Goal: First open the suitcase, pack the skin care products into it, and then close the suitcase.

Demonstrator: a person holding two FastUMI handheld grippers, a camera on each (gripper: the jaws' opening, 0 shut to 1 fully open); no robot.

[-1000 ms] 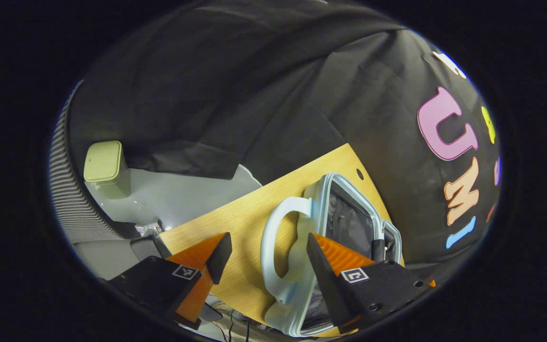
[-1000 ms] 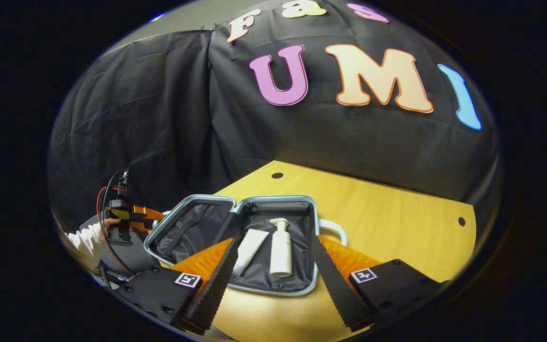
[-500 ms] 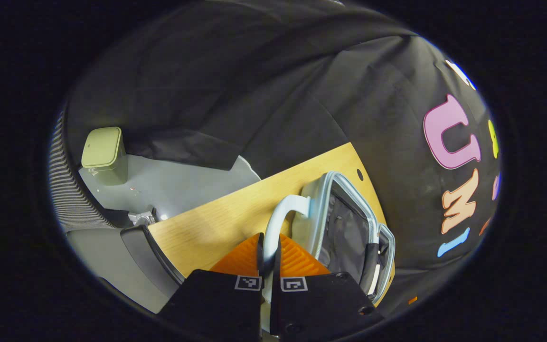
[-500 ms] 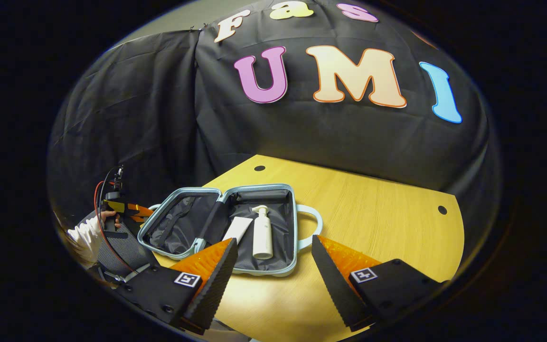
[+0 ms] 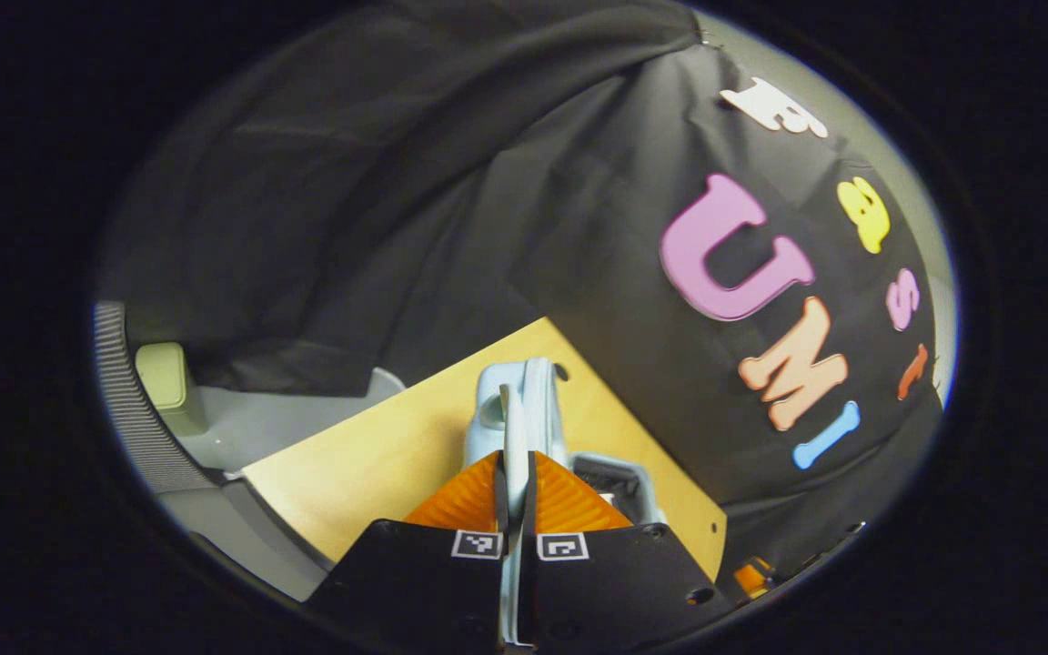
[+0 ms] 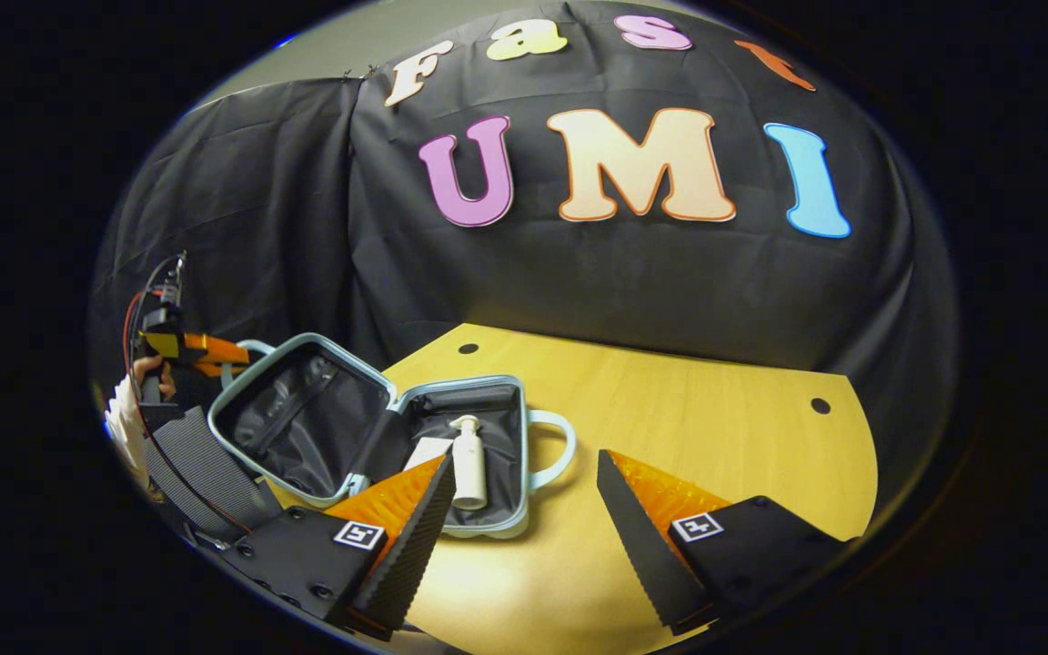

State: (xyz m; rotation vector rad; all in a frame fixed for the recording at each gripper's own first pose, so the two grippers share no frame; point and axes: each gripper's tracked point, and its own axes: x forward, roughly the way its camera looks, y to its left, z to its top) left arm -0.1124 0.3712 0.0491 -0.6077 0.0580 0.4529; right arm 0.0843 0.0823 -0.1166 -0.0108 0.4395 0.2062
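On 1 wooden table [image 6: 688, 428], 1 suitcase [image 6: 306, 428] holds 2 bottles [image 6: 468, 459]; left gripper [image 5: 515, 473] fingers clamp its handle [image 5: 513, 437], right gripper [image 6: 524, 509] fingers wide.

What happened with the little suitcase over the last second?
The left gripper closed on the pale blue handle of the suitcase lid and swung that half up off the wooden table. The white pump bottle and white tube stayed in the base. The right gripper stayed open, holding nothing.

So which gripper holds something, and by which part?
The left gripper is shut on the suitcase lid's handle; the right gripper holds nothing.
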